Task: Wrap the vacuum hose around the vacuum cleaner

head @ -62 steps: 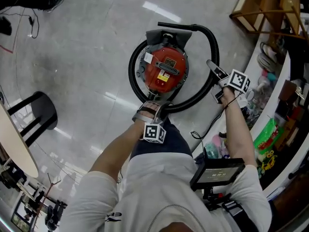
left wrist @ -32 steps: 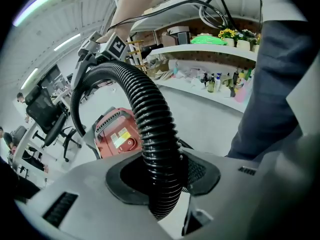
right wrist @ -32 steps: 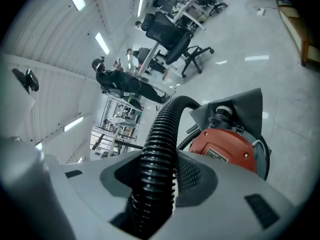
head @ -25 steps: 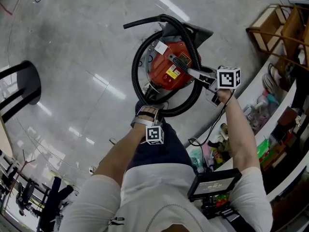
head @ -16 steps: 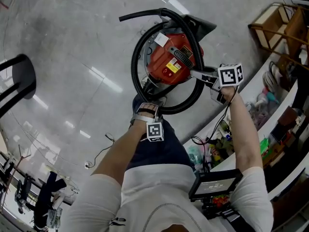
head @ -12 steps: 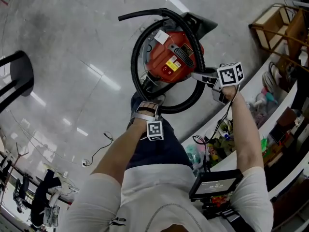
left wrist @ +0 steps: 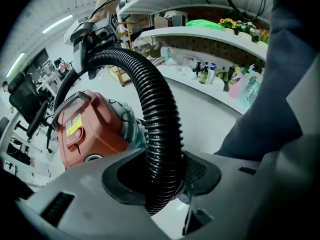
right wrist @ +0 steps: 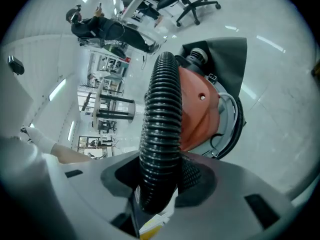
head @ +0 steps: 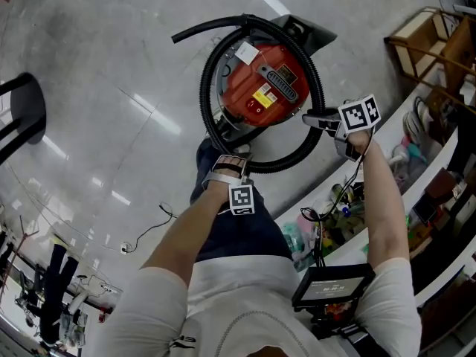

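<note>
Nearest us, the left tool [head: 232,161] points steeply down at the floor [head: 111,88] just in front of our feet. It pinches the hose [head: 203,99] at the near side of the loop. Its own view shows the ribbed tube seated between the pads, and the jaws have just eased a little wider around it. A little farther out on the right, the right tool [head: 314,116] is clamped on the hose as well. From there the tube runs straight up out of its jaws and past the red body.

Between the two tools the hose sags in a slack arc that lies on the floor clear of the vacuum [head: 260,88]. From each grip it climbs round the sides, so the black ring encircles the canister about once. The ring sits close on the far side and the right, and hangs looser on the near side.

Beyond the vacuum, the free end [head: 182,34] pokes out to the far left, uncoiled and resting on the floor.

We judge the wrap as mostly laid: one turn is round the body. What seems left is to draw the near slack in against the canister and bring the stray end round so it lies with the coil. After that both tools can let go.
</note>
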Tool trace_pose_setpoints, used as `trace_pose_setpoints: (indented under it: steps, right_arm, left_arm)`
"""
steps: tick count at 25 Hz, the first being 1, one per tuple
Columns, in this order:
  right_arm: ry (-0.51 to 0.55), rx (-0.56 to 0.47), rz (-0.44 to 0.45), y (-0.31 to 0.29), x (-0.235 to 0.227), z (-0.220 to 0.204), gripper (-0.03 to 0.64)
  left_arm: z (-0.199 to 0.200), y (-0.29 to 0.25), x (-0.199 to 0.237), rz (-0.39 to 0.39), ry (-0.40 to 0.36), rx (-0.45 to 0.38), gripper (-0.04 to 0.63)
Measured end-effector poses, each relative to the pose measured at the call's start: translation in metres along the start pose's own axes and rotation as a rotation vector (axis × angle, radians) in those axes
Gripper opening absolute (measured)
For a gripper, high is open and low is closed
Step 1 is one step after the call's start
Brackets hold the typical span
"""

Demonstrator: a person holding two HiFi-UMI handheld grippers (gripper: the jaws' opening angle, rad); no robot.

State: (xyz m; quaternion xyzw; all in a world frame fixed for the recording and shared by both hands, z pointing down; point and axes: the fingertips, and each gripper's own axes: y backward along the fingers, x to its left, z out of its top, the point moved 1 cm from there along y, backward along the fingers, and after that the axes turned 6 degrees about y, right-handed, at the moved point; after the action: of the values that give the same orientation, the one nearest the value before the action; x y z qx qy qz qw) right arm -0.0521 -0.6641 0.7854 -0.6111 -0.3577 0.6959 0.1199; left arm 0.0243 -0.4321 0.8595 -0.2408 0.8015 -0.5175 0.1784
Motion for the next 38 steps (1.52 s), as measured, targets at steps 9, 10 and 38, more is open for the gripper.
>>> trace_pose_setpoints:
  steps: [9,10,38]
  right_arm:
    - [-0.024,-0.058,-0.025,-0.005,-0.037,-0.007,0.17]
    - [-0.032,-0.071,-0.028,-0.005,-0.042,-0.008,0.17]
    - [0.07,-0.182,-0.057,-0.022,-0.052,-0.008,0.298]
  left_arm:
    - [-0.006,-0.026,0.004,0.006,0.014,0.051,0.164]
    - [-0.006,-0.029,0.005,0.005,0.023,0.056,0.166]
    - [-0.058,-0.034,0.05,0.146,0.253,0.051,0.235]
